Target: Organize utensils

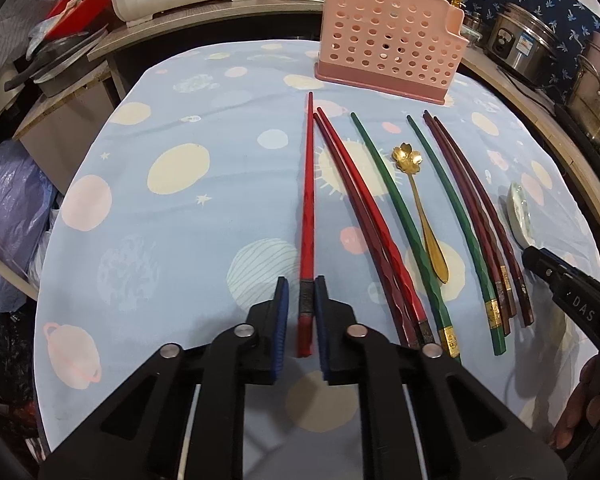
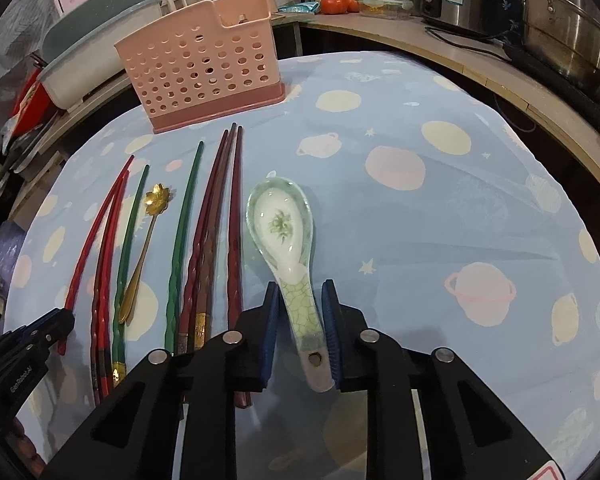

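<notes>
Blue pads of the left hand-held gripper (image 1: 302,312) pinch the red chopstick (image 1: 307,216) near its thick end; the right hand-held gripper (image 2: 302,320) clamps the ceramic spoon (image 2: 286,236) by its handle. Both still lie on the tabletop (image 2: 440,240). Lift level, then tip them into the pink holder (image 2: 200,76).

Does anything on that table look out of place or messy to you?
Only slightly. One bright red chopstick lies apart from the other chopsticks, between the left gripper's pads. The gold spoon lies between two green chopsticks. Nothing looks spilled or broken.
</notes>
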A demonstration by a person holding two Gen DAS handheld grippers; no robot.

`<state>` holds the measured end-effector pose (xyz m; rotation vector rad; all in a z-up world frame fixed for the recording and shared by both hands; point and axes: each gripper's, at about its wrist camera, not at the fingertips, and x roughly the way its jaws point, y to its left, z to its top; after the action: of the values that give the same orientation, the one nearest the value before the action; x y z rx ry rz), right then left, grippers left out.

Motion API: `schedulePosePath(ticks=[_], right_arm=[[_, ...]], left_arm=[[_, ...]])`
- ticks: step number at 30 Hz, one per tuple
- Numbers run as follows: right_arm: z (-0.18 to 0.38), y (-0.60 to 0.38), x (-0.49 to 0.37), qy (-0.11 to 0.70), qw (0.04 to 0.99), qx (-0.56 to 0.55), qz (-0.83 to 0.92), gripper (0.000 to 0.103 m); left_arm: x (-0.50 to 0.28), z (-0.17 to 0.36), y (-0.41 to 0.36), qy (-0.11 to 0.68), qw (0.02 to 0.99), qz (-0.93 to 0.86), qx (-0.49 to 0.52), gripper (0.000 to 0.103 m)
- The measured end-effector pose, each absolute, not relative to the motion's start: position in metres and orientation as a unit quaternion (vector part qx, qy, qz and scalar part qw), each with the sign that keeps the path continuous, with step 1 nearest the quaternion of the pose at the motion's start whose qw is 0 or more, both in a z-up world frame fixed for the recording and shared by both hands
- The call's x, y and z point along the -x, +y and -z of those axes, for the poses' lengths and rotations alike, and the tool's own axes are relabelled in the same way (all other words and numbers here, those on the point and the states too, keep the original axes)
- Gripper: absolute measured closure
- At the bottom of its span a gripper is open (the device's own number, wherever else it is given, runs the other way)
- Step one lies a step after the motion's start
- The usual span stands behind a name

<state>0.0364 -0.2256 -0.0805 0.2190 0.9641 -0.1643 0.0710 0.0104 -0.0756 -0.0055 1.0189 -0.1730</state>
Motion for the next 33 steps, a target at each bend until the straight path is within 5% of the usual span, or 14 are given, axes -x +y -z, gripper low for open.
schedulePosePath(ticks=[17,33], right_arm=[[0.078,-0.231,0.006,0.462,0.876,-0.119,0.068,0.091],[0.062,-0.248,0.05,0.434,0.884,-0.163,0.062,0.085]], left_arm=[[-0.037,0.072,0.014,0.496,0.86,0.114,0.021,0.096],[-0.016,0.075,0.019,0.495,0.861,0.112,0.016,0.096]])
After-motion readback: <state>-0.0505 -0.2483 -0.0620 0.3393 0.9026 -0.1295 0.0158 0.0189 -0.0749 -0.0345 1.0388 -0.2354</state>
